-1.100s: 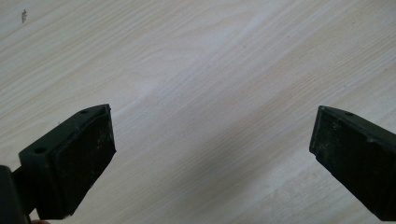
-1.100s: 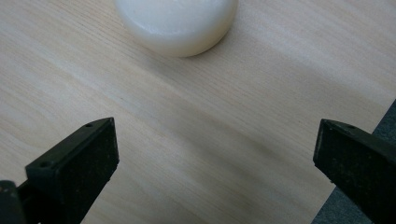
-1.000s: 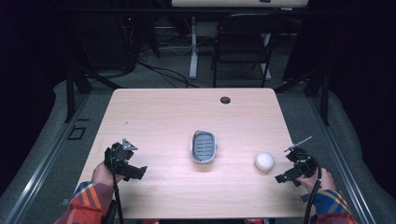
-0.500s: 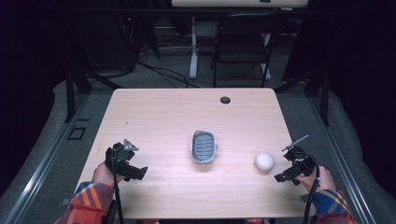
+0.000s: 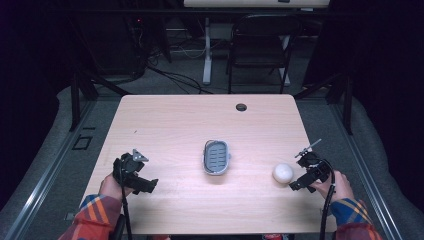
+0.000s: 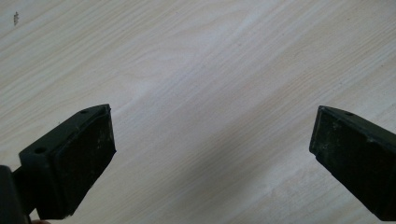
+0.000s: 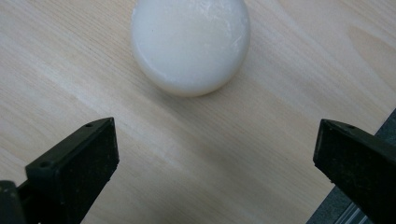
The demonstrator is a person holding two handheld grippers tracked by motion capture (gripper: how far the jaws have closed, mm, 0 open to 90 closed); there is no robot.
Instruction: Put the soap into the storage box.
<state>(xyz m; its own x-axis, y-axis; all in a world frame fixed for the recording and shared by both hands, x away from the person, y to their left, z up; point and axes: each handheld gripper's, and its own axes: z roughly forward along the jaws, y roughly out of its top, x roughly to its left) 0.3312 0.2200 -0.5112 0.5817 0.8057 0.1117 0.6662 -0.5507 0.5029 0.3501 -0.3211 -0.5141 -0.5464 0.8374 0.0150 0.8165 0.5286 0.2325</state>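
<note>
Ball (image 7: 190,44) sits near the table's (image 5: 165,130) right edge, right of the dish (image 5: 216,157), just ahead of my right gripper (image 7: 212,154), whose jaws gape empty, so I should ease forward, centre them, then close gently lest it roll.

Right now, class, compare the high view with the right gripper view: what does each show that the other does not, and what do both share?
High view alone: the grey soap dish mid-table, the left hand-held gripper, the black chair behind. Right gripper view alone: the right hand-held gripper seen close, jaws wide apart with bare wood between them. Both share the white soap and the wooden table.
</note>
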